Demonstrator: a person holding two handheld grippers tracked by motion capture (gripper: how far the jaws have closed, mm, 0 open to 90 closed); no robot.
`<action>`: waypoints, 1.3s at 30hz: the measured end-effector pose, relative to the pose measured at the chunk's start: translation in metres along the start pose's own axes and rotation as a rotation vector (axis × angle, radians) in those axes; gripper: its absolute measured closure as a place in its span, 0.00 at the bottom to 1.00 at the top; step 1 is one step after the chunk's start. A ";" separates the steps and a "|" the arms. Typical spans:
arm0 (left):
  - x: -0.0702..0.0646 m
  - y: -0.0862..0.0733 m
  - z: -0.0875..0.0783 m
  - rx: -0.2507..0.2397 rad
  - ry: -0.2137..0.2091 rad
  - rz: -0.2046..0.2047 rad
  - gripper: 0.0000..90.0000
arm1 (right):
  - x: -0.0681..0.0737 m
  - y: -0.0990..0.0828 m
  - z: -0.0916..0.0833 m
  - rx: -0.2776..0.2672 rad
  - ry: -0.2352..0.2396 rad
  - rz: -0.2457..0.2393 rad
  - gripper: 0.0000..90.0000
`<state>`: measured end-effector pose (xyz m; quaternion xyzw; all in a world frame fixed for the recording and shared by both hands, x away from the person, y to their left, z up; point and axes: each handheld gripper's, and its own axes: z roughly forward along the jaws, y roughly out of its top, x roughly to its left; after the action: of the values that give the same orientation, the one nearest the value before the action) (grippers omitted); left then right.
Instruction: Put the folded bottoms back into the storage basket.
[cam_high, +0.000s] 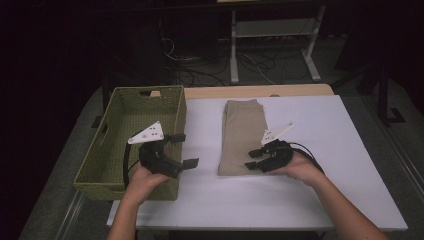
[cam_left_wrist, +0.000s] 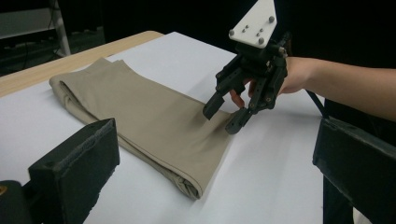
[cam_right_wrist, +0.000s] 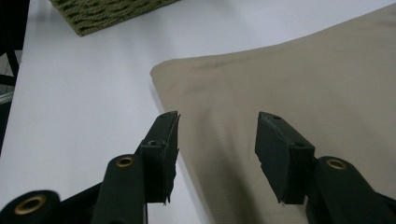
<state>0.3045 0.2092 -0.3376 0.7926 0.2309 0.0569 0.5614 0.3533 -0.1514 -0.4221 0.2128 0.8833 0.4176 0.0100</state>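
- The right tool (cam_high: 253, 159), black and two-jawed, hung released, its jaws spread over the near end of the folded tan cloth trousers (cam_high: 242, 134); nothing was gripped.
- The left tool (cam_high: 181, 149) also stood released, jaws wide apart, held beside the trousers over the rim of the woven green rectangular basket (cam_high: 120, 102).
- The trousers lay flat on the white bench (cam_high: 310, 150), just beside the basket and apart from it.
- The step looked like a pickup of the trousers. To do it well, the right tool should drop low and bite through all the layers at the near edge, so the fold would not fall open.
- In the right gripper view, the near corner of the trousers lay just ahead of the jaws, cloth under the gap.
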 end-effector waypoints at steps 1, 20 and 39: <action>0.000 0.000 0.000 0.000 0.000 0.000 0.01 | 0.000 -0.001 0.001 0.005 0.002 0.004 0.54; 0.001 0.000 0.000 -0.003 0.001 -0.012 0.01 | 0.005 -0.011 0.021 0.094 -0.018 -0.073 0.59; 0.001 0.000 0.000 -0.004 -0.001 -0.017 0.01 | 0.014 -0.013 0.027 0.114 -0.093 -0.184 0.71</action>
<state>0.3055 0.2097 -0.3380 0.7896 0.2376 0.0522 0.5634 0.3411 -0.1336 -0.4469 0.1504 0.9200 0.3537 0.0771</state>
